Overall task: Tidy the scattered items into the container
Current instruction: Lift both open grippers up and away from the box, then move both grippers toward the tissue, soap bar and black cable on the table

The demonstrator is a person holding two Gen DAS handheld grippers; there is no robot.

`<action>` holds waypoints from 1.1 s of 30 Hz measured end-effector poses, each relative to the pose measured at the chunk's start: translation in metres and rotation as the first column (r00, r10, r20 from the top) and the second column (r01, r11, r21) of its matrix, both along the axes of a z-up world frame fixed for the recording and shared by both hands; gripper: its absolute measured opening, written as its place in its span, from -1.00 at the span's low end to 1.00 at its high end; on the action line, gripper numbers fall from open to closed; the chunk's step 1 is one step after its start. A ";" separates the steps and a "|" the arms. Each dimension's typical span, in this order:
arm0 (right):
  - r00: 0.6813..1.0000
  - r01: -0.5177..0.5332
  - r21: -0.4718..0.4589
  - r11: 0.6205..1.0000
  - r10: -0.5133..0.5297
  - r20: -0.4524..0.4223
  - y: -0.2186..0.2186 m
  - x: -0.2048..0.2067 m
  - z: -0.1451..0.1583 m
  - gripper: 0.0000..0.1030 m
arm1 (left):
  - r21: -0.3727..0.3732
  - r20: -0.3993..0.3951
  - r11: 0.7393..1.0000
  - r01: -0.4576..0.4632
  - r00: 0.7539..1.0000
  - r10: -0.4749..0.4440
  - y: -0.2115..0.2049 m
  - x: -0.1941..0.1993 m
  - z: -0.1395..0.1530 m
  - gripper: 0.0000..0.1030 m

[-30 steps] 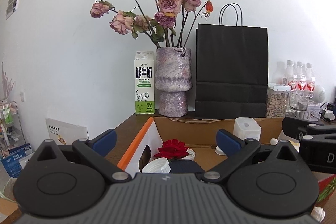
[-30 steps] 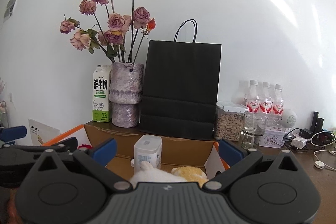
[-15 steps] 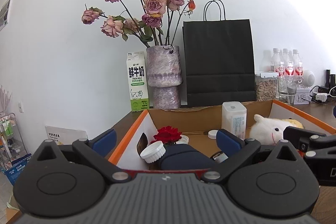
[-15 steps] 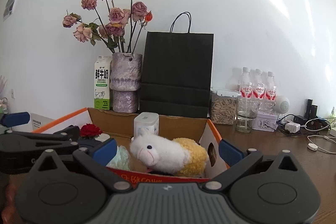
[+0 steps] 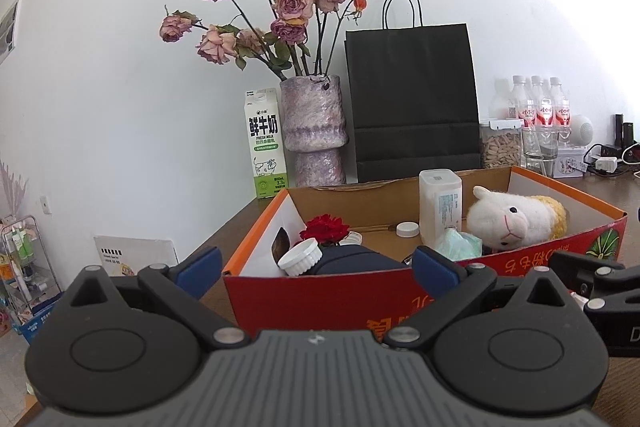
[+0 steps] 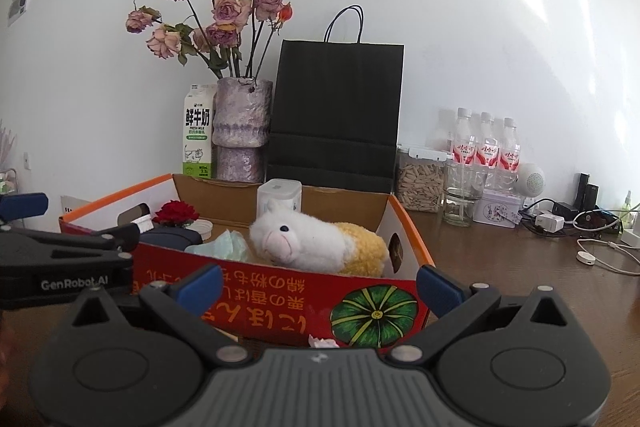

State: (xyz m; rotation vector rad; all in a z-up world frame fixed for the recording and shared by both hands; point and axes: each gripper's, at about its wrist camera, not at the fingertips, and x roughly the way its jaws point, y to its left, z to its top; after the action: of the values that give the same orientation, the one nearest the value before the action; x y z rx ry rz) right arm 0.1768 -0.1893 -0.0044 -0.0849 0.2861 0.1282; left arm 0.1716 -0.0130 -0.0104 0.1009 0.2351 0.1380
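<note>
Looks nearly done. Packed inside the cardboard box (image 5: 320,303), mid-frame in the left wrist view: a plush sheep (image 5: 516,221) at the right, a white plastic bottle (image 5: 440,205) upright just beside it, a crumpled green tissue (image 5: 458,245) in front, a red rose (image 5: 325,229) at the left above a dark blue pouch (image 5: 356,261), with a ribbed white lid (image 5: 300,258) against the pouch and a small white cap (image 5: 407,228) on the box floor.

Left to do, apparently very little: only a small pale pink scrap (image 6: 323,342) on the table (image 6: 520,287), low centre of the right wrist view, just outside the box's red front wall; too small to identify.

Left gripper (image 5: 318,269): spread wide, holding nothing, aimed at the near wall of the box. Right gripper (image 6: 319,285): likewise spread wide and empty, hovering above that scrap.
</note>
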 end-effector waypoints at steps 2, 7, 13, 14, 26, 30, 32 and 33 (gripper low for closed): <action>1.000 -0.005 0.003 1.000 0.005 -0.013 -0.001 -0.002 -0.001 1.00 | -0.015 -0.015 1.000 0.003 1.000 -0.004 0.003 -0.003 0.000 1.00; 1.000 -0.006 0.006 1.000 0.007 -0.030 -0.003 -0.007 -0.003 1.00 | -0.047 -0.087 0.999 0.016 0.996 -0.020 0.010 -0.006 -0.003 1.00; 0.997 -0.012 -0.006 1.000 0.011 -0.072 -0.003 -0.010 -0.005 1.00 | -0.059 -0.112 0.998 -0.009 0.994 0.002 0.015 -0.010 -0.004 1.00; 0.996 -0.012 -0.011 1.000 0.011 -0.084 -0.002 -0.010 -0.005 1.00 | -0.061 -0.120 0.998 -0.011 0.993 0.004 0.015 -0.010 -0.005 1.00; 0.969 0.017 0.003 1.000 -0.016 -0.247 -0.008 0.006 -0.017 1.00 | -0.085 -0.240 0.995 -0.045 0.971 0.023 0.023 0.000 -0.012 1.00; 0.946 0.024 0.004 1.000 -0.021 -0.322 -0.010 0.015 -0.024 1.00 | -0.099 -0.314 0.994 -0.054 0.949 0.020 0.027 0.007 -0.017 1.00; 0.931 0.019 0.003 1.000 -0.016 -0.364 -0.010 0.020 -0.027 1.00 | -0.106 -0.352 0.992 -0.061 0.936 0.020 0.029 0.011 -0.021 1.00; 0.926 0.018 0.004 1.000 -0.015 -0.378 -0.010 0.021 -0.029 1.00 | -0.109 -0.380 0.992 -0.059 0.925 0.014 0.029 0.014 -0.023 1.00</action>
State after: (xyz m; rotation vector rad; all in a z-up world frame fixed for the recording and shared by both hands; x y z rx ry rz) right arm 0.1983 -0.1990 -0.0336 -0.0497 0.6733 0.1289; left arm 0.1855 0.0160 -0.0338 0.0036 0.6317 0.1409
